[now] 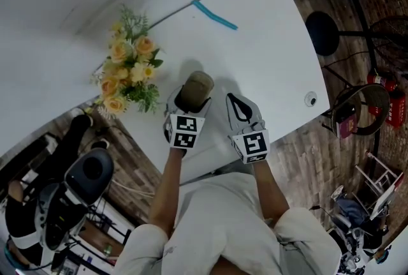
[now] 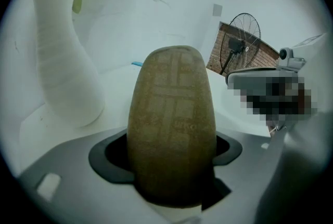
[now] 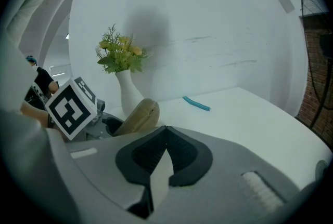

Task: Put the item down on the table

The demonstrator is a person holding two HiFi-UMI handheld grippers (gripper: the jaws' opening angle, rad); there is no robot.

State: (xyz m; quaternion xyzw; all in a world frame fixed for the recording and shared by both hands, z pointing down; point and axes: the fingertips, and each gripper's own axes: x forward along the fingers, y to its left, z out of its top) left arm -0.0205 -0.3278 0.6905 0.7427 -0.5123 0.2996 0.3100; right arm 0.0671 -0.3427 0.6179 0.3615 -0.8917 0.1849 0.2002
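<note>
A tan oval item with a woven pattern (image 1: 196, 85) sits between the jaws of my left gripper (image 1: 189, 100), which is shut on it over the near part of the white table (image 1: 268, 44). In the left gripper view the item (image 2: 173, 124) fills the centre, its rounded end pointing away from me. My right gripper (image 1: 234, 103) is just right of it, shut and empty; its tips meet (image 3: 165, 132). From there I see the item (image 3: 138, 116) to the left, beside the left gripper's marker cube (image 3: 70, 106).
A white vase of yellow flowers (image 1: 131, 76) stands close to the left of the item. A blue strip (image 1: 213, 14) lies at the table's far side and a small round object (image 1: 310, 99) near its right edge. A black stool (image 1: 322, 32) and a fan (image 2: 242, 41) stand beyond.
</note>
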